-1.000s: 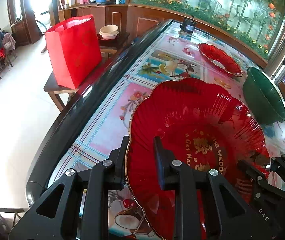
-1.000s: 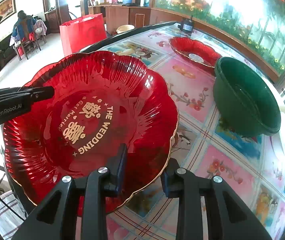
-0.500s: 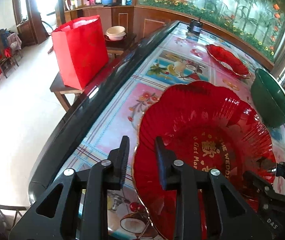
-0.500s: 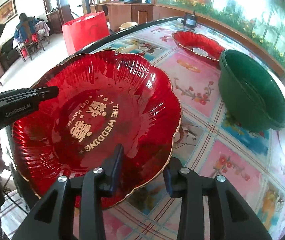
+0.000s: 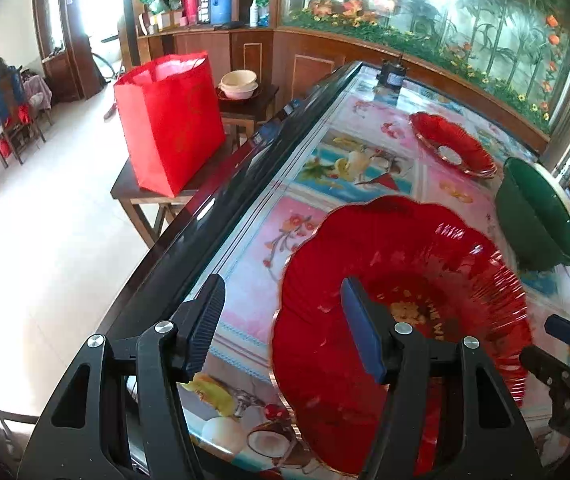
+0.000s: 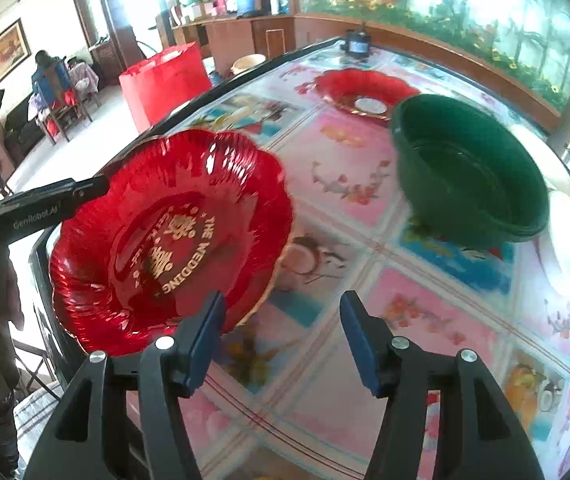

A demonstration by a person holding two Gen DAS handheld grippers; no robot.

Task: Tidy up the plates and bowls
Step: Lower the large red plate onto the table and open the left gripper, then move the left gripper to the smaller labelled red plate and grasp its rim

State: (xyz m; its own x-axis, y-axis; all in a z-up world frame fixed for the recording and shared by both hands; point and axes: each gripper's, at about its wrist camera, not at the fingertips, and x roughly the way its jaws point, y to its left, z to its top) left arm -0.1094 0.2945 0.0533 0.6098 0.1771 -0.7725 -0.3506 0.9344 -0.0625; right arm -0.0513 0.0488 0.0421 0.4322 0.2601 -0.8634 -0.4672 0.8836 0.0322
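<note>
Left gripper [image 5: 281, 328] jaws opening, ribbed black pads off the scalloped, glossy red plate [image 5: 401, 320], whose rim sits between them untouched; right gripper [image 6: 281, 332] also opening, nothing between its pads, plate's edge just beside the left pad. Plate lies flat near the black front edge of the glass-topped table [image 5: 313, 184] with floral print. Round green bowl [image 6: 469, 172] well apart to the right, smaller red plate [image 6: 365, 90] farther back, bare tabletop between.
</note>
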